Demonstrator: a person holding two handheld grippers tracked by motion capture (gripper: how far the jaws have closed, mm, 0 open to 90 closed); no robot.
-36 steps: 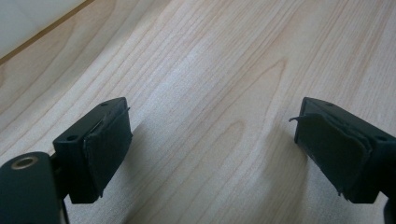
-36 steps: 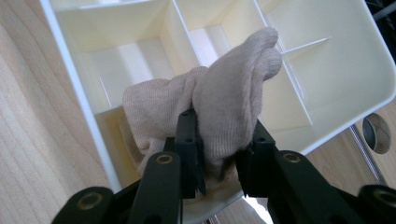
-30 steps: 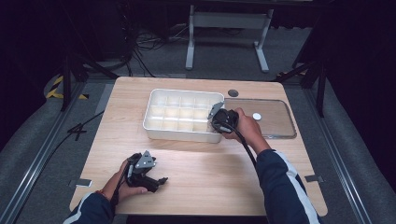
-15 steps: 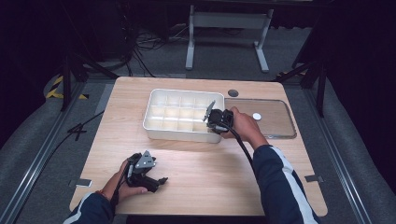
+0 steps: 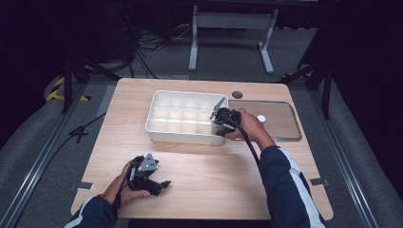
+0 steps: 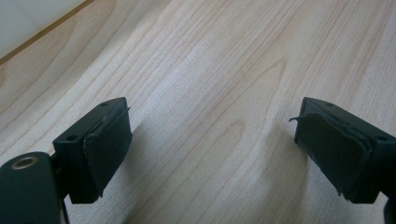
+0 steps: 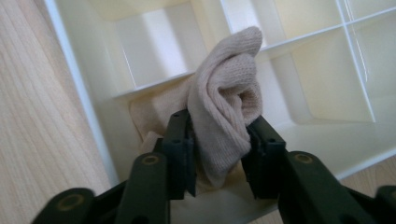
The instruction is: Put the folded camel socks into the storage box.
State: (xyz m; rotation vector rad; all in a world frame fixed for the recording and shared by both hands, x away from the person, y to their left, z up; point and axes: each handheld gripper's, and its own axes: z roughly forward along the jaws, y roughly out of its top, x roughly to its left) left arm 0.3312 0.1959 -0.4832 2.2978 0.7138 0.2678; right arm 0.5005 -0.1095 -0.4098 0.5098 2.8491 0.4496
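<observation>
A white tray (image 5: 183, 138) with several compartments stands at the table's middle. My right gripper (image 5: 219, 124) is over its near right corner, shut on a rolled beige knitted sock (image 7: 226, 93). In the right gripper view the sock bulges up between the jaws of the right gripper (image 7: 218, 151), and its lower end hangs into a corner compartment of the tray (image 7: 79, 88). My left gripper (image 5: 160, 185) rests on the table near the front left, held in a hand. In the left gripper view the left gripper (image 6: 212, 149) stands wide open over bare wood with nothing between the jaws.
A clear flat lid (image 5: 280, 128) with a white knob (image 5: 261, 117) lies right of the tray. A dark round hole (image 5: 237, 94) sits in the tabletop behind it. Bare wood (image 5: 214, 180) spreads in front of the tray.
My right gripper has moved left, from beside the tray's right edge to over its near right corner compartment, with the sock in it. The left gripper has stayed put.
</observation>
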